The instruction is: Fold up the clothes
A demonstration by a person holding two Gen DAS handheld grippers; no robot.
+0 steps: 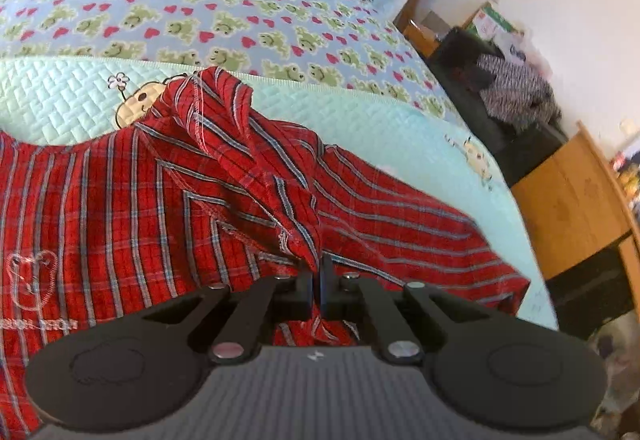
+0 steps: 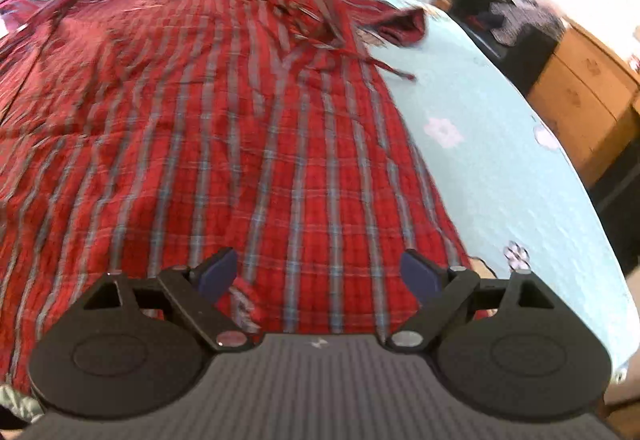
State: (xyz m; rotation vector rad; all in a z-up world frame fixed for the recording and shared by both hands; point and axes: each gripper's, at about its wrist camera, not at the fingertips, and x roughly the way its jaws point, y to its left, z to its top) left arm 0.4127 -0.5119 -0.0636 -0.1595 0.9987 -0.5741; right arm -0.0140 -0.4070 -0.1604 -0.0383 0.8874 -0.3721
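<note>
One red plaid woven-cotton shirt (image 2: 224, 128) with grey-blue stripes lies spread over the pale mint quilted bedspread (image 2: 500, 168), most of its body flat and reaching to the bed's near edge, its right side running close along the bed's right-hand edge. In the left wrist view a sleeve or side panel of the shirt (image 1: 248, 168) is drawn up into a loose ridge, seams showing inside out, rising off the flat cloth. The left gripper (image 1: 318, 280) has its jaws pressed together on a pinch of that raised fabric, a thin fold caught between the black fingers. The right gripper (image 2: 316, 276) stands wide apart over the shirt's hem near the near edge of the bed, blue pads (image 2: 218, 272) bare and holding nothing; the cloth passes under them, not between them.

The shirt looks light, thin and thoroughly limp: it will drape and sag from any single hold, and a one-point pinch will bunch it rather than carry a straight edge. It seems not slippery, the crinkled weave giving the pads purchase, and not fragile. Best holds are likely the stitched hem, side seam or cuff, where doubled cloth gives thickness, taken at two well-separated points so the fold line stays straight.
</note>
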